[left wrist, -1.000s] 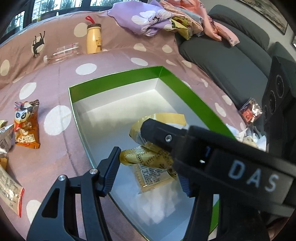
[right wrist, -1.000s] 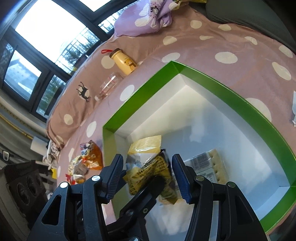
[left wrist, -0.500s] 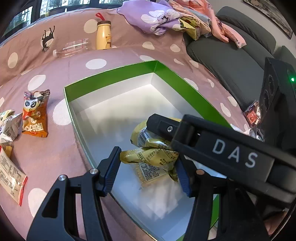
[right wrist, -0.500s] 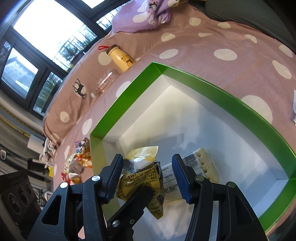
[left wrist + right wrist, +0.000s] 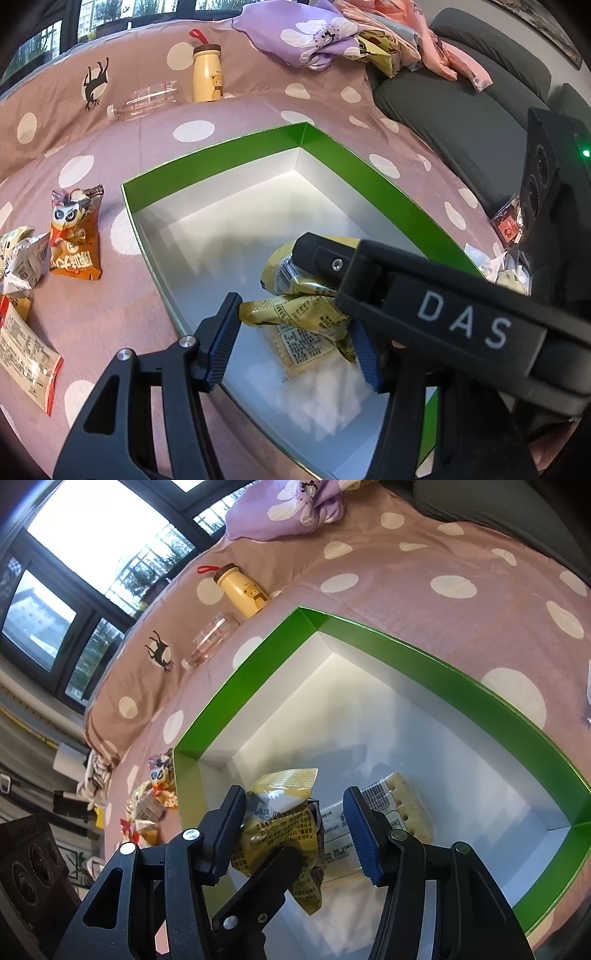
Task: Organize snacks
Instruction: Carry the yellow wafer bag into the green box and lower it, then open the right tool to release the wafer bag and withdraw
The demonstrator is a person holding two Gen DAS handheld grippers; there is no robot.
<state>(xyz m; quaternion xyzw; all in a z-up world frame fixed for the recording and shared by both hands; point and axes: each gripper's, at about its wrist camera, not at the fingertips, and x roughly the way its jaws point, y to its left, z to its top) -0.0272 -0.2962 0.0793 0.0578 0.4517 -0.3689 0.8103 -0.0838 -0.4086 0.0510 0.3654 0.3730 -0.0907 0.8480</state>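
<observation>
A big box (image 5: pixel 229 162) with green sides and a white floor sits on a pinkish cloth (image 5: pixel 155 125) with white dots. Both grippers reach down into the near part of the box, and they cross each other there. The left gripper (image 5: pixel 295 332) has its jaws part way open around a crumpled yellow snack bag (image 5: pixel 303 314). The bag's left tip touches the left pad, but the right gripper's black arm covers the other side, so I cannot tell if the bag is really squeezed there. The right gripper (image 5: pixel 295 827) is also part way open, with the same yellow bag (image 5: pixel 280 827) between its blue pads. The bag leans on the left pad, and there is a gap beside the right pad. A black finger from the other gripper hides the bottom of the bag. Under the bag, flat on the box floor, lies a cracker pack (image 5: pixel 391 812), and the bag and pads hide part of it. To the left, outside the box, an orange snack bag (image 5: pixel 75 232) with an owl face lies on the cloth, with more packets (image 5: pixel 22 258) cut off at the edge. Far away stand a yellow bottle (image 5: pixel 207 74) and a clear bottle (image 5: pixel 144 99) lying on its side. A small red packet (image 5: pixel 509 221) peeks out on the right, half hidden by a black box (image 5: pixel 554 192).
</observation>
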